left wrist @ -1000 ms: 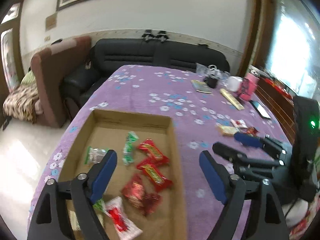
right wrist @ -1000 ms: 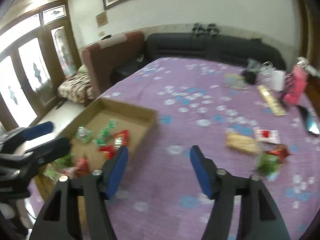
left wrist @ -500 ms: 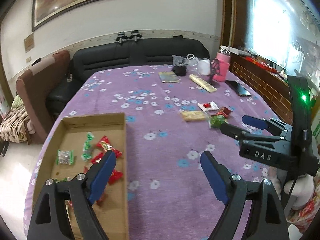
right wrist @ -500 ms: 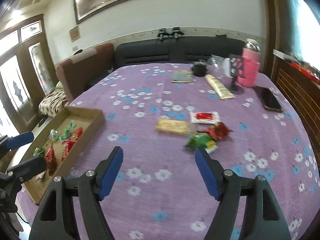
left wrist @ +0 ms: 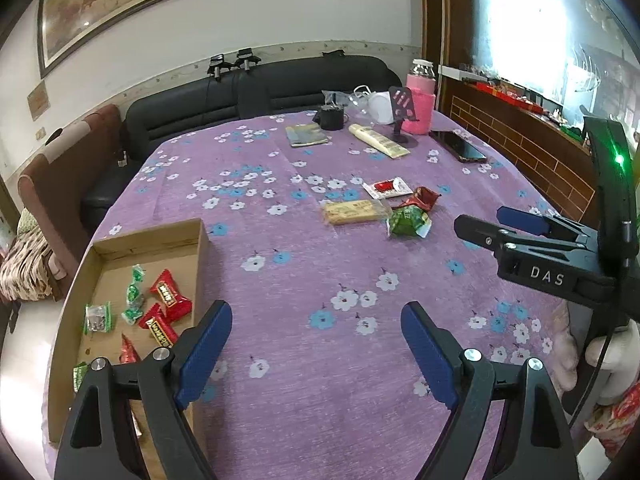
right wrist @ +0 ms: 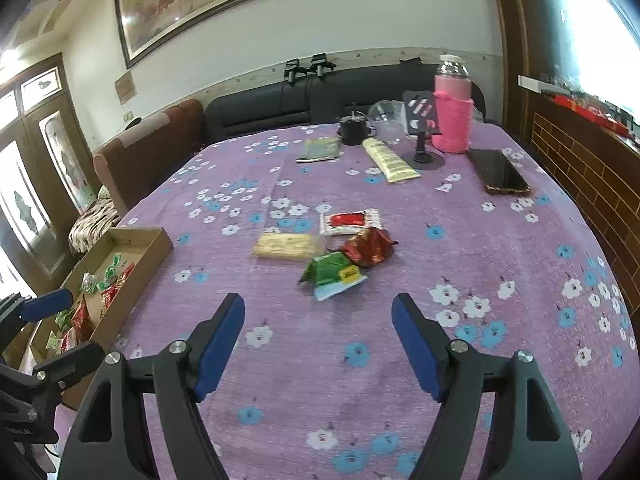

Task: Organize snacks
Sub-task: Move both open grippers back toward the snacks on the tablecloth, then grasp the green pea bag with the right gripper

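Purple tablecloth bears four loose snacks; both grippers' fingers empty, spread

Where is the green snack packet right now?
In the right wrist view the green snack packet lies mid-table on the purple cloth, touching the red wrapper, just ahead of the open right gripper.

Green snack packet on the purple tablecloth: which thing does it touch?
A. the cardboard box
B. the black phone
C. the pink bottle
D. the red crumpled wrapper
D: in the right wrist view the green snack packet lies with its upper edge against the red crumpled wrapper, apart from everything else listed.
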Tool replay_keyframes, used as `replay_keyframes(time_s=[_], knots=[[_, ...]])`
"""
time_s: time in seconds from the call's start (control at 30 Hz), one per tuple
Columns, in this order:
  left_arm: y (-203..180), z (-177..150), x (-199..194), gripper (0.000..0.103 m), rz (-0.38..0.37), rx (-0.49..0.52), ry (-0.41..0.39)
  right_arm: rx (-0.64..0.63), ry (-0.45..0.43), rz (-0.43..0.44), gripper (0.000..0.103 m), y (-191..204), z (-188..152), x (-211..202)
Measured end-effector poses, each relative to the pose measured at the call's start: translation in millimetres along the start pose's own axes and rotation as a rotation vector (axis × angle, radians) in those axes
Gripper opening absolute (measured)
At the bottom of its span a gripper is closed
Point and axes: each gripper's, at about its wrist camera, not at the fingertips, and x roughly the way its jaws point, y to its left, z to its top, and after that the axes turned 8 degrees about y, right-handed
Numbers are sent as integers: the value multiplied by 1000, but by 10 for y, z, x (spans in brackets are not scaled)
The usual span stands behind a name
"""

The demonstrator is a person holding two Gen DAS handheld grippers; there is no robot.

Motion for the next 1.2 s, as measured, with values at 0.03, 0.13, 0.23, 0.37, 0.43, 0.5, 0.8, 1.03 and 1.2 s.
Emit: replay_keyframes(time_s=[0.03, 0.13, 0.23, 0.37, 0.43, 0.5, 0.8, 1.03, 1.2], knots=[[-20, 6, 18, 89, 0, 4, 4, 6, 0, -1, 75, -28, -4, -2], [-59, 13, 55, 89, -1, 8, 12, 26, 1, -3, 75, -124, -7, -6], [-90, 17, 110, 89, -6, 9, 24, 42, 3, -6, 75, -205, -8, -3], [-112, 2, 249, 89, -21, 0, 52, 66, 11, -15, 75, -310, -10, 20], [-109, -19, 347, 89, -34, -11, 72, 77, 12, -29, 75, -367, -2, 27], [-97, -49, 461, 89, -46, -24, 96, 94, 14, -39, 75, -438, 9, 29], [-33, -168, 755, 89, -107, -103, 148, 136, 47, -87, 76, -712, 106, 147], [62, -223, 904, 89, -158, -179, 172, 189, 115, -45, 76, -777, 296, 476], [73, -224, 906, 95, -177, -195, 160, 229, 174, 37, 76, -634, 352, 781]])
